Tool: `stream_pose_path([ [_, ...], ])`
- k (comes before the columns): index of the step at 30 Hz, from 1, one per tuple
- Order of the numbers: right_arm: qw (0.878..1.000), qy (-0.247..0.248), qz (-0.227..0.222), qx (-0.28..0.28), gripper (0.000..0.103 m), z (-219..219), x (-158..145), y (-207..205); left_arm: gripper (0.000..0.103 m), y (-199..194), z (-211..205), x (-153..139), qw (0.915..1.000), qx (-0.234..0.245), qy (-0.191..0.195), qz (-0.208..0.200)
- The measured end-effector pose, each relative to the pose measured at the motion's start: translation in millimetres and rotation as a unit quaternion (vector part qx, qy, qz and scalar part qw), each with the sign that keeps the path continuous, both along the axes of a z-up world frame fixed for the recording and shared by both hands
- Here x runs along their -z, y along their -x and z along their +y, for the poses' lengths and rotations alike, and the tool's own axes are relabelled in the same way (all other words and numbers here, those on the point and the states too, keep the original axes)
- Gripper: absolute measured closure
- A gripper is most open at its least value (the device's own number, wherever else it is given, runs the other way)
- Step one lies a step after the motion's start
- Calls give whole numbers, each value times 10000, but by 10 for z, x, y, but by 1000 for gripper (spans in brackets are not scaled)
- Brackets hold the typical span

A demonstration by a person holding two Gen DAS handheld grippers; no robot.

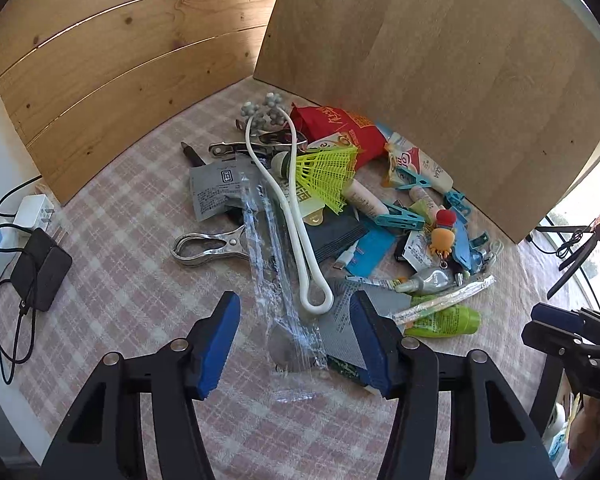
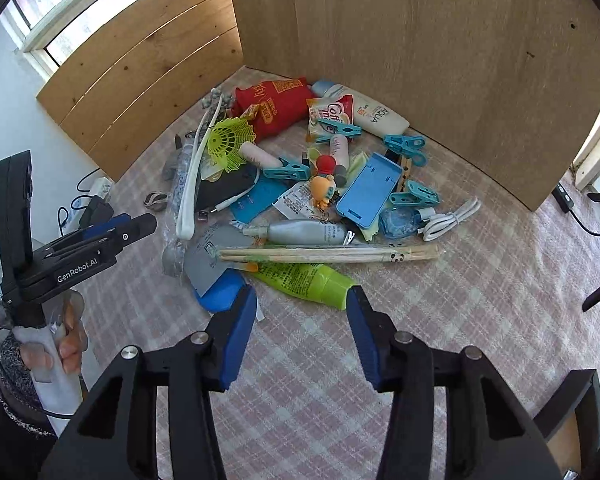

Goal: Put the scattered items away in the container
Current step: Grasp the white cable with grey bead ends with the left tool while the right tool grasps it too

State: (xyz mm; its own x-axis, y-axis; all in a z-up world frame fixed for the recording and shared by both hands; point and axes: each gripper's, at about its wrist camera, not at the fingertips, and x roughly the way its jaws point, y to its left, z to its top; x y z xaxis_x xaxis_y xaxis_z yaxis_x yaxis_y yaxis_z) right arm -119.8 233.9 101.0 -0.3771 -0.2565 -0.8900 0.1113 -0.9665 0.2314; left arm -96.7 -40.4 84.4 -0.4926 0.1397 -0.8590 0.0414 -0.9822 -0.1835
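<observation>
Both our wrist cams look steeply down along their fingers, pretty close to the checked cloth (image 1: 140, 280). They share the same clutter pile, like the yellow shuttlecock (image 1: 326, 176) (image 2: 228, 144).

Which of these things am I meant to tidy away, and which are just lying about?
To tidy:
green tube
wrapped chopsticks
yellow shuttlecock
teal clothes pegs
metal clip
red packet
sunscreen bottle
white cable

Just lying about:
power strip
black adapters
wooden boards
checked cloth
No container is in view.
</observation>
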Motion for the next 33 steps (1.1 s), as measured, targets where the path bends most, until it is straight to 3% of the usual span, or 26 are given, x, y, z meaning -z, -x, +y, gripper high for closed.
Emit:
stream_pose_path([
  [9,9982,406,-314,308,64,124,120,297,58,773,-99,67,9996,97,233,-145],
  [16,9969,617,-282,399,64,149,18,535,71,1029,104,262,9947,675,684,-360],
  [20,9968,642,-274,380,64,161,-17,577,72,1142,133,353,9924,723,878,-469],
  [29,9952,833,-348,384,64,181,40,581,78,1165,18,406,9957,567,453,-581],
  [33,9920,1180,-407,202,64,-20,44,725,79,1044,-38,382,9972,509,177,-526],
])
